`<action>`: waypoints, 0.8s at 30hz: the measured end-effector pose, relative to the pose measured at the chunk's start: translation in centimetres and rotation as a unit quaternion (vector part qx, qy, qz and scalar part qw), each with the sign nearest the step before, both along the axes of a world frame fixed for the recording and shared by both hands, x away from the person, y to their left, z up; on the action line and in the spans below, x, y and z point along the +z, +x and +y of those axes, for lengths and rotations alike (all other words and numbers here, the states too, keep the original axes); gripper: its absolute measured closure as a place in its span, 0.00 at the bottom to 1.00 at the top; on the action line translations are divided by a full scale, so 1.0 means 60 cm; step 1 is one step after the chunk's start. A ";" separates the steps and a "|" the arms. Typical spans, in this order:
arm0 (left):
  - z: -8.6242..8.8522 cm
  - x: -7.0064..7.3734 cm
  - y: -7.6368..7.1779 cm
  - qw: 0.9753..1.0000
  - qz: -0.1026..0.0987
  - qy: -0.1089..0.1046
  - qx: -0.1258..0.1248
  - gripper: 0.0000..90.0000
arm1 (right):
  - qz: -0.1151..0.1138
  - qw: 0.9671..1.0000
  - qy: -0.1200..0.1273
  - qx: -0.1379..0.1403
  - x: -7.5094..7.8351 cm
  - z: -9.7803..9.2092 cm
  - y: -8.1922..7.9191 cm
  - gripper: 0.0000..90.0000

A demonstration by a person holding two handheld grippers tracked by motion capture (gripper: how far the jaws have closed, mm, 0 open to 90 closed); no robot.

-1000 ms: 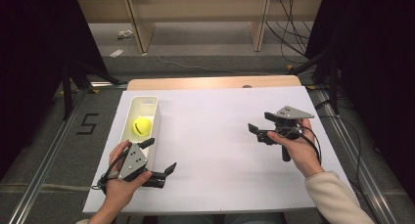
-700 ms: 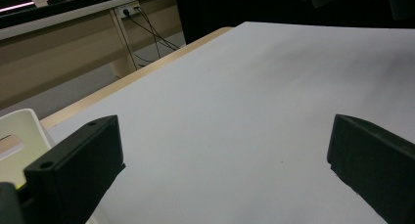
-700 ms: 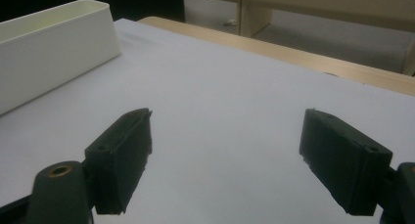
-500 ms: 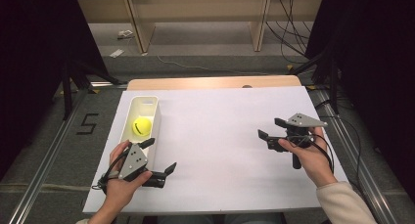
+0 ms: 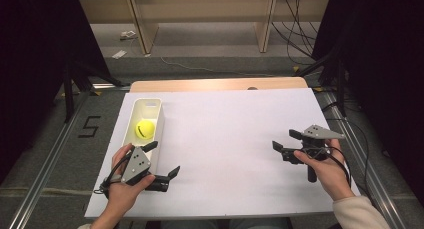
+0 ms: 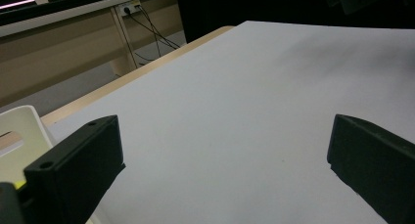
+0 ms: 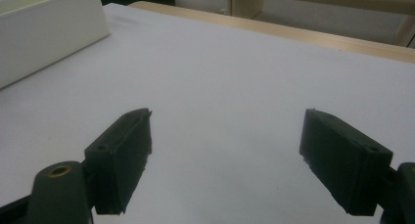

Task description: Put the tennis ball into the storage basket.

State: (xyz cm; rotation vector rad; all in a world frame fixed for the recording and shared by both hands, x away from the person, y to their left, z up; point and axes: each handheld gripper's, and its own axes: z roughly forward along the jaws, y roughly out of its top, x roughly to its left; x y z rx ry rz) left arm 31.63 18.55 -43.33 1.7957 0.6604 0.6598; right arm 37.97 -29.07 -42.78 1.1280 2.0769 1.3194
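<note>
Currently, a round yellow ball point(image 5: 144, 129) is seen inside the long white plastic bin point(image 5: 156, 120) near the table's left edge; left gripper point(image 5: 162, 160) and right gripper point(image 5: 285, 144) are held wide, empty.

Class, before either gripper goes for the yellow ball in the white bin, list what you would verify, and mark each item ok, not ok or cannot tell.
1. Left gripper jaws open, nothing held: ok.
2. Right gripper jaws open, nothing held: ok.
3. Yellow ball lies inside the white bin: ok.
4. Bin stands upright on the white table cover: ok.
5. Left gripper points at the ball: not ok, it points away across the cover.
6. Ball free to roll: cannot tell.
</note>
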 end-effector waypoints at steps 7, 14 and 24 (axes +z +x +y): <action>0.001 0.000 0.000 1.000 0.001 -0.002 0.002 0.00 | -0.001 1.000 -0.004 0.007 -0.003 -0.007 -0.020 0.23; 0.002 0.000 0.000 1.000 0.001 -0.002 0.004 0.00 | 0.001 1.000 -0.004 0.017 -0.006 -0.011 -0.036 0.22; 0.003 -0.001 0.001 1.000 0.006 -0.005 0.003 0.00 | 0.005 0.999 -0.008 0.030 -0.013 -0.017 -0.055 0.22</action>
